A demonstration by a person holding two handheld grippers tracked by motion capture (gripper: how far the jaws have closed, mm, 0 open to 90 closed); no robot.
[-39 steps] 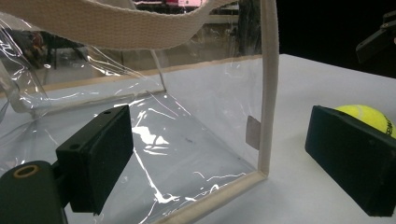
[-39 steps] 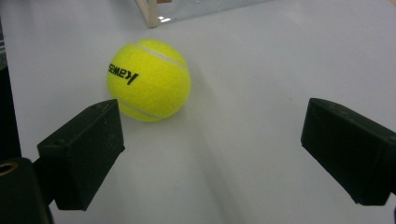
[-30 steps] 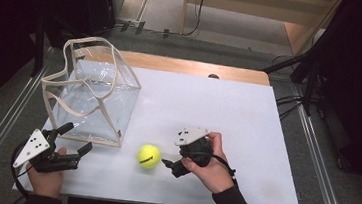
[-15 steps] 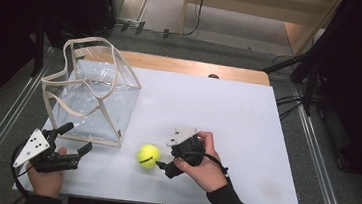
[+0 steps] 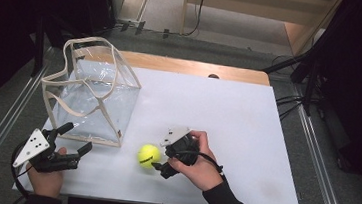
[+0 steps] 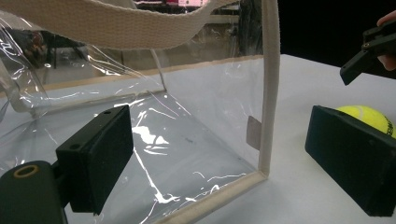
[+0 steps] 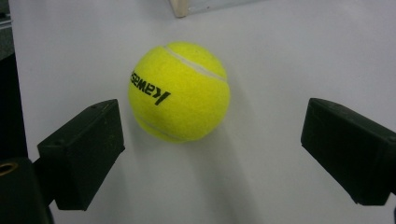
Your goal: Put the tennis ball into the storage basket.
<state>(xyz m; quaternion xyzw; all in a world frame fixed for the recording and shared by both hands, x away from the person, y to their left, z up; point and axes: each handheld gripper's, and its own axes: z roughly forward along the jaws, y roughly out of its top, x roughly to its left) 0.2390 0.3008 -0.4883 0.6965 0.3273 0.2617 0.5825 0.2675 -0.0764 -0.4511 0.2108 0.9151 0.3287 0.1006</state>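
Note:
A yellow tennis ball [image 5: 148,155] lies on the white table top [image 5: 228,116], near its front edge. My right gripper [image 5: 160,156] is just to the ball's right, open. In the right gripper view the ball [image 7: 180,91] sits a little ahead of the two black jaws, nearer the left one, and neither pad touches it. A clear plastic bag [image 5: 91,96] with beige trim and straps stands open at the back left. My left gripper [image 5: 77,137] hovers open in front of the bag's near corner [image 6: 261,172], with nothing between its jaws. The left gripper view also catches the ball [image 6: 369,116] behind its right jaw.
Bare wood [image 5: 192,67] edges the table's far side. Metal rails [image 5: 315,145] run along both sides of the table. Dark equipment and cables stand on the floor around it. The white surface to the right of the person's right hand is open.
My right gripper has slid a little left, closer to the tennis ball. The left gripper, the ball and the bag have kept still.

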